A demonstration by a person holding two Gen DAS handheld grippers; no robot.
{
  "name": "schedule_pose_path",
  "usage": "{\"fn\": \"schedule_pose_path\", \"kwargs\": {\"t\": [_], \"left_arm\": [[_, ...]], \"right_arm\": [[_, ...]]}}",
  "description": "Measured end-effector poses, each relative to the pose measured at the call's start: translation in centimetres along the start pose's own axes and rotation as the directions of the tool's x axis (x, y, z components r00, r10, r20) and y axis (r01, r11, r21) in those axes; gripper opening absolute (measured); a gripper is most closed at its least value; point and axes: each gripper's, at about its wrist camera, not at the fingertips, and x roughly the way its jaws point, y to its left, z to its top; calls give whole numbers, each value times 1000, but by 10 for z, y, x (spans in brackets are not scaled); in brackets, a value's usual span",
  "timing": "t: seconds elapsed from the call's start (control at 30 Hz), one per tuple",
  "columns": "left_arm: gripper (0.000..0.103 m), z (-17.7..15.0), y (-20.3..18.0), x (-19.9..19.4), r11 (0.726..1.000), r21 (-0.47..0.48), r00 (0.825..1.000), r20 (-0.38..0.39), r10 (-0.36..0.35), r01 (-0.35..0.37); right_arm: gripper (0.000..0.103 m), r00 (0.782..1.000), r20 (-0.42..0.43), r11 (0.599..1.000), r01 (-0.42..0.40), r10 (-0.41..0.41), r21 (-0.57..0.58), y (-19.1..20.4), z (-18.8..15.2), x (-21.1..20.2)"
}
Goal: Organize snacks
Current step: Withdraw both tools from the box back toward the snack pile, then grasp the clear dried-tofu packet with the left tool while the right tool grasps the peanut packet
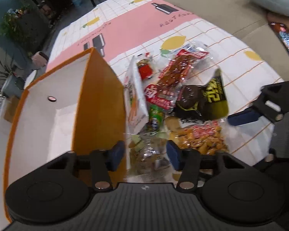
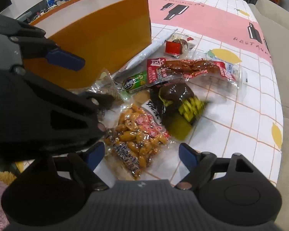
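The snacks lay heaped on the desk [image 2: 240, 100] just beside the orange box [image 2: 98, 32]: a clear bag of peanuts [image 2: 138, 140], a dark packet with yellow lettering [image 2: 175, 104], a red sausage pack [image 2: 190, 69], a green tube [image 2: 134, 83] and a white carton [image 1: 135, 96] leaning against the box wall. The left gripper [image 1: 144, 155] hovered over a crinkled clear bag [image 1: 148, 154] at the box's corner, its fingers spread wide and gripping nothing. The right gripper [image 2: 142, 155] hung above the peanuts, fingers likewise wide apart and empty.
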Motion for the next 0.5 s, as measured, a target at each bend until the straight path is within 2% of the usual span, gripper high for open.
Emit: {"fn": "schedule_pose_path", "kwargs": {"t": [0.17,0.37,0.43,0.5], "left_arm": [[58,-2,4,11,997,-51,997,-44,-57,55],[55,-3,4,24,998,-54,997,-73,-32,29],[46,-4,4,26,999,-44,997,-74,-13,10],[39,-5,8,27,999,-51,997,-73,-23,19]], "right_arm": [[81,1000,-11,1000,-2,3,10,-3,-1,1],[81,1000,-8,1000,-7,7,-12,-1,-4,4],[78,1000,-4,1000,-4,4,-18,-1,-5,4],[74,1000,2,1000,-3,3,-23,0,-5,3]]}}
